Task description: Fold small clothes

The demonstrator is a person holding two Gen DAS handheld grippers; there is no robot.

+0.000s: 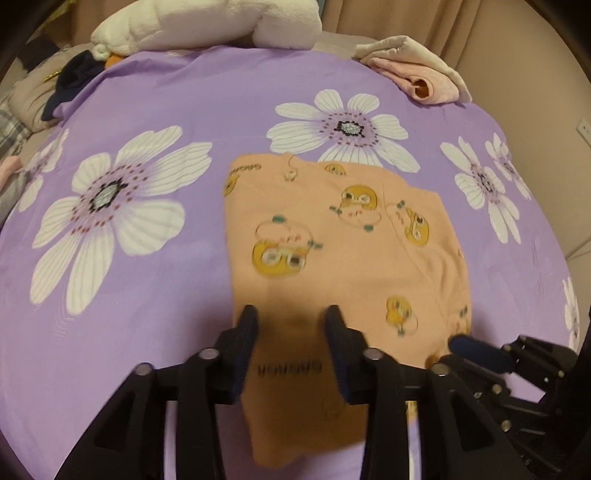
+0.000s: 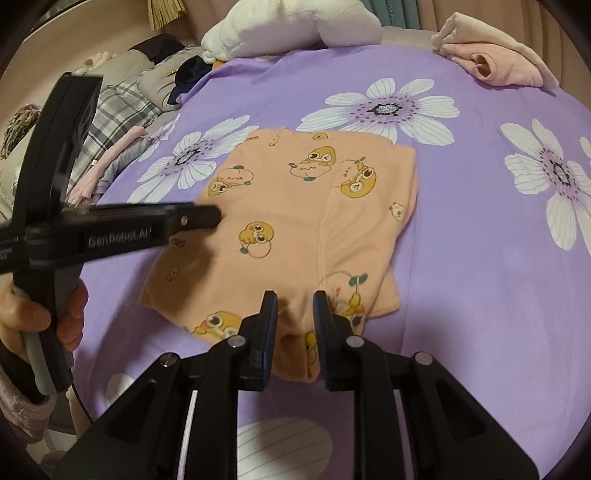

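Gripping peach garment (image 2: 295, 221) edge w/ right gripper (image 2: 294, 325) | left gripper (image 1: 290, 332) part-open, over it

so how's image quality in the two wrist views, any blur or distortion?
Left wrist view: heavy fisheye bowing, dark corners; the peach cartoon-print garment and left gripper are motion-smeared. Right wrist view: same bowing, print crisp, right gripper sharp; only the left gripper's arm crossing the frame is blurred. Soft indoor light, no glare.

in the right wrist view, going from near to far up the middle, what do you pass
Right gripper → orange garment on the purple sheet → white flower print → white plush.
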